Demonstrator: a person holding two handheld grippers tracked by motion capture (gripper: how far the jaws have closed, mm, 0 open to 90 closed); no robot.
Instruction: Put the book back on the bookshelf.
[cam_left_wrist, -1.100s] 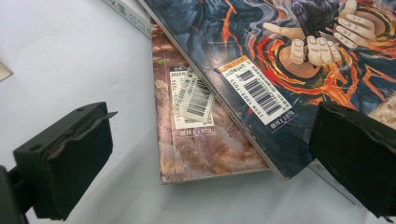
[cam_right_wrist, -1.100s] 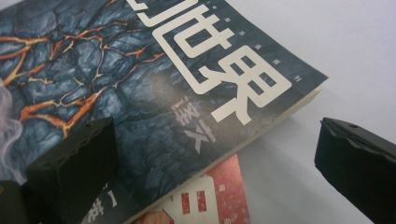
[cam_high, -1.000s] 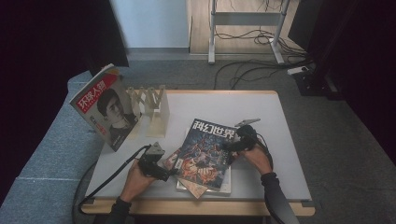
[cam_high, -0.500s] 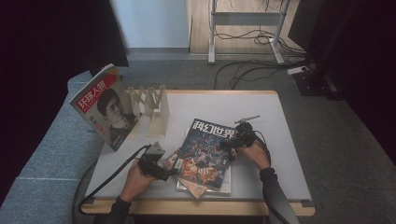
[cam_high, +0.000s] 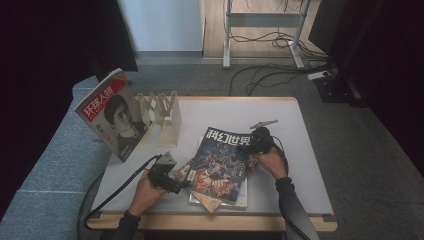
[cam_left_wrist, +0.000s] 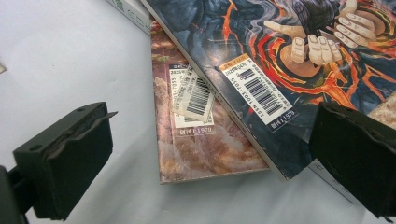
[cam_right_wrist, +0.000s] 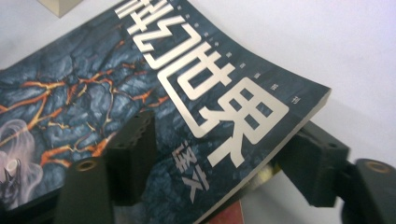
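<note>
A dark magazine with lava-like cover art and large pale characters tops a small stack near the table's front. My right gripper is at its upper right edge. In the right gripper view one jaw is over the cover and the other under the lifted edge; the right gripper has just been closing and still stands apart from the paper. My left gripper is open at the stack's lower left. Its jaws straddle the corners of the top magazine and a brownish magazine beneath.
A white book lies under the stack. A wooden rack stands at the back left of the table, with a portrait-cover magazine leaning at the left edge. Cables and desk legs lie on the floor beyond.
My right gripper has edged slightly onto the top magazine's right edge. The left hand and the stack look unmoved.
</note>
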